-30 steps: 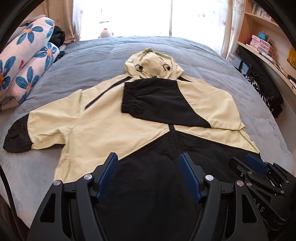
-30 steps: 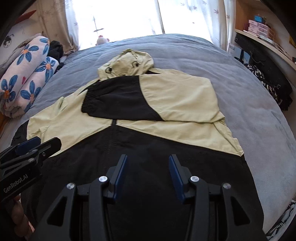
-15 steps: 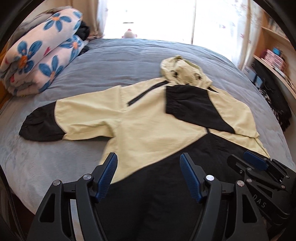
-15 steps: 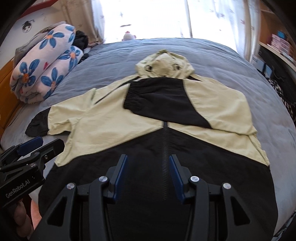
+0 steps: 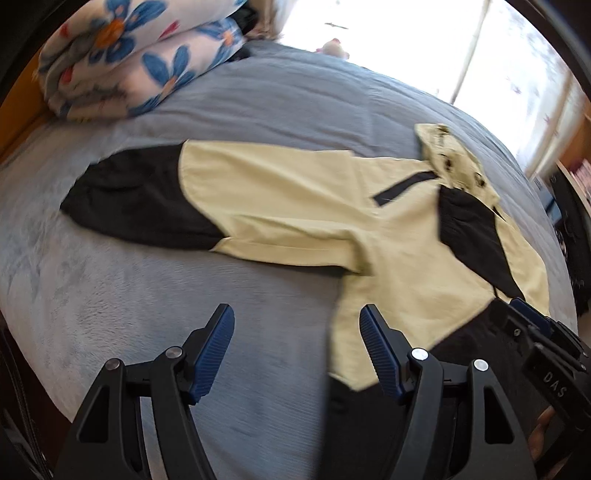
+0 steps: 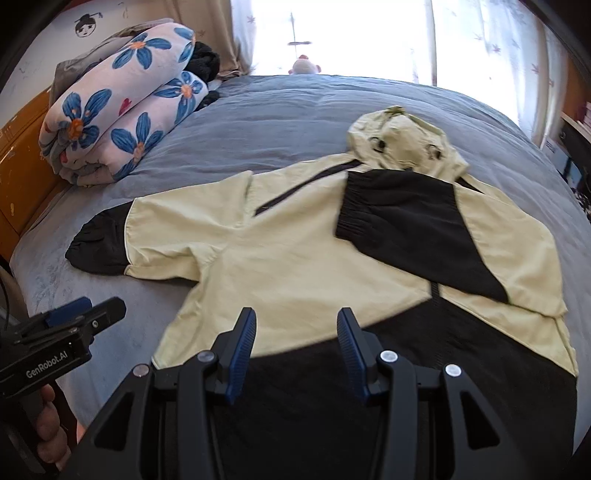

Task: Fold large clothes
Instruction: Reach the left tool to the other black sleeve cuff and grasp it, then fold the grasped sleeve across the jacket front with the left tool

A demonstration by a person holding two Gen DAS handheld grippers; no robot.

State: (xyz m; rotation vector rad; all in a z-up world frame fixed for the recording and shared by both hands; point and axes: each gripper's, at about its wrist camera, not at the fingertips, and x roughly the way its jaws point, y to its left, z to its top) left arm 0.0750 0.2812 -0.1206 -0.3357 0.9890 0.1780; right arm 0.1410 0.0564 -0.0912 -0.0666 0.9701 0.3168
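Both cameras have swung left since a second ago. My left gripper (image 5: 297,350) was over the black hem; now it sits over bare bed (image 5: 110,314) just off the jacket's (image 6: 295,258) left side edge, with the outstretched left sleeve (image 5: 258,199) filling the view ahead. My right gripper (image 6: 296,341) was centred on the black lower panel; now it hangs over the boundary where yellow meets black, left of the zipper (image 6: 436,291).

Tool state: both grippers are spread wide, fingers clear of fabric, nothing held. Left gap looks wider than right.

Jacket lies face up and flat on the grey-blue bed, hood (image 6: 402,144) toward the window (image 6: 332,33). Right sleeve (image 6: 417,229) is folded across the chest, black cuff landing near centre. Left sleeve still extends out flat, its black cuff (image 6: 99,240) near the bed's left edge.

Room: open bedspread between the left sleeve and the near bed edge, and more between sleeve and the rolled floral quilt (image 6: 118,114) at the far left. Quilt is well apart from the cuff. Far half of the bed beyond the hood is open. Right side of the jacket runs close to the right bed edge; shelving (image 6: 576,133) sits beyond it. Left view is motion-blurred.
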